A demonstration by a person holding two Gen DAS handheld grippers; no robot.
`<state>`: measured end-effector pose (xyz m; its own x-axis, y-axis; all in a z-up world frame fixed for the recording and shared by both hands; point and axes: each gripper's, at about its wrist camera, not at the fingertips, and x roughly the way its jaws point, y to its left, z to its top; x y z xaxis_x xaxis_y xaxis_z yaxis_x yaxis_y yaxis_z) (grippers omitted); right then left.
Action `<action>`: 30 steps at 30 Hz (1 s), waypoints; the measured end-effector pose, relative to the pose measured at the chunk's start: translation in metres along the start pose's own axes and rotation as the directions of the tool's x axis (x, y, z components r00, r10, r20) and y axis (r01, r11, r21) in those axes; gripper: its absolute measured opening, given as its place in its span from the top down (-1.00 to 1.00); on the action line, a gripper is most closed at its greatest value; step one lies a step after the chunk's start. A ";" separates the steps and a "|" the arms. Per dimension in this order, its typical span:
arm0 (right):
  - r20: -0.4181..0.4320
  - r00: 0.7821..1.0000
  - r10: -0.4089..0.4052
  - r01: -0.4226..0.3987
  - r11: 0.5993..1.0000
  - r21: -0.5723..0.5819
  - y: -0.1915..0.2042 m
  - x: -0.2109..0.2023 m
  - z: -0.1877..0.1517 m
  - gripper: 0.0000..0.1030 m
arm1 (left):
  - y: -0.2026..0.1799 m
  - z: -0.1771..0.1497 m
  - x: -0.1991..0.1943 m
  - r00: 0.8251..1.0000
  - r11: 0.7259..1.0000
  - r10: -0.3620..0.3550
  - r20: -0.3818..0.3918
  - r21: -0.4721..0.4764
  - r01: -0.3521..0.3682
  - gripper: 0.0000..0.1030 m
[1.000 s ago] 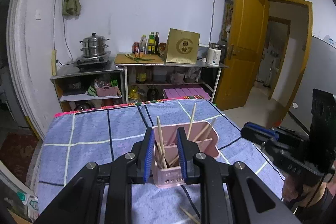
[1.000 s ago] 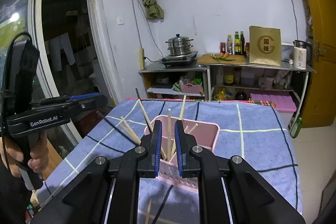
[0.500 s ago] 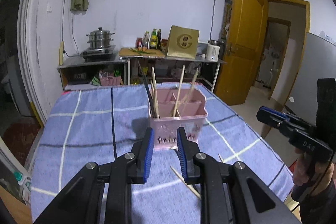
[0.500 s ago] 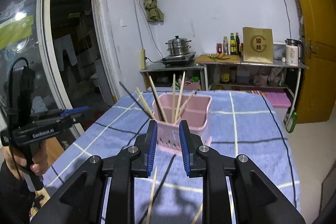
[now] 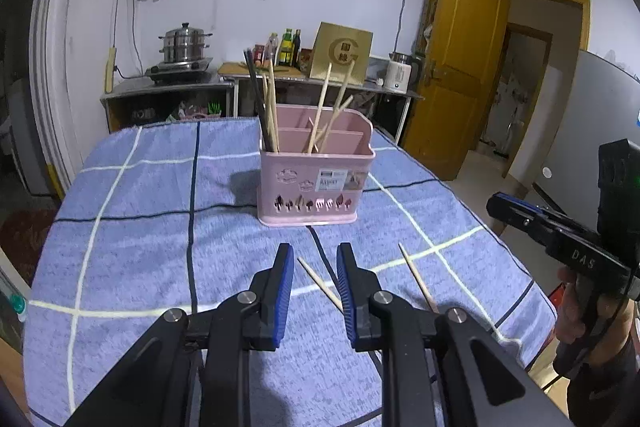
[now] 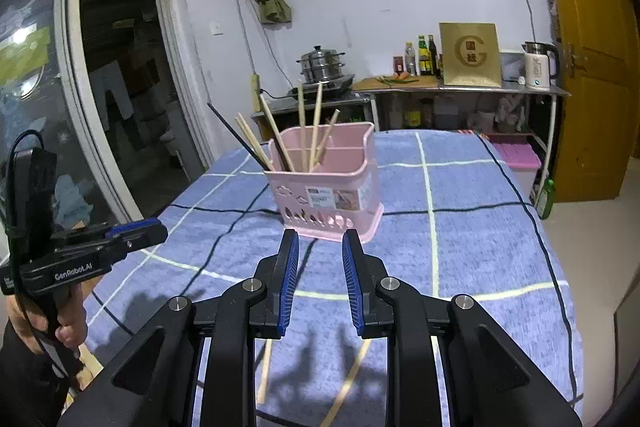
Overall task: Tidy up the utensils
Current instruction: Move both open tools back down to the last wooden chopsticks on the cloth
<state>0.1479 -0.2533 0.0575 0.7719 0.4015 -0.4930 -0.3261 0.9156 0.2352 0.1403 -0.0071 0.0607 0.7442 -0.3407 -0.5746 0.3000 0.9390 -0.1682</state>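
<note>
**Two loose chopsticks lie near the table's front edge**

Two wooden chopsticks rest flat on the blue checked tablecloth: one chopstick lies between the spread fingers of the left gripper, the other chopstick just to its right. The pink utensil holder stands upright at the middle of the table, well short of its far edge, with several wooden chopsticks and a dark pair leaning in its compartments. The right gripper hovers before the holder, fingers apart, holding nothing.
</note>
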 end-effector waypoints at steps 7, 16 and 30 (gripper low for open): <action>-0.049 0.998 -0.034 0.035 0.999 0.006 -0.010 0.016 -0.011 0.55 | -0.001 -0.009 0.032 0.997 1.000 0.006 -0.075 -0.019 -0.007 0.58; -0.177 0.980 -0.088 0.092 0.996 0.018 -0.029 0.056 -0.027 0.55 | 0.008 -0.017 0.092 0.976 0.998 0.020 -0.216 -0.059 -0.034 0.58; -0.340 0.931 -0.133 0.144 0.989 0.009 -0.043 0.109 -0.041 0.55 | 0.010 -0.019 0.167 0.934 0.993 0.033 -0.356 -0.090 -0.069 0.58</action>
<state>0.2237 -0.2478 -0.0404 0.5762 0.2593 -0.7751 -0.2065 0.9638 0.1689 0.2565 -0.0534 -0.0525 0.4921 -0.2707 -0.8274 0.1926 0.9607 -0.1998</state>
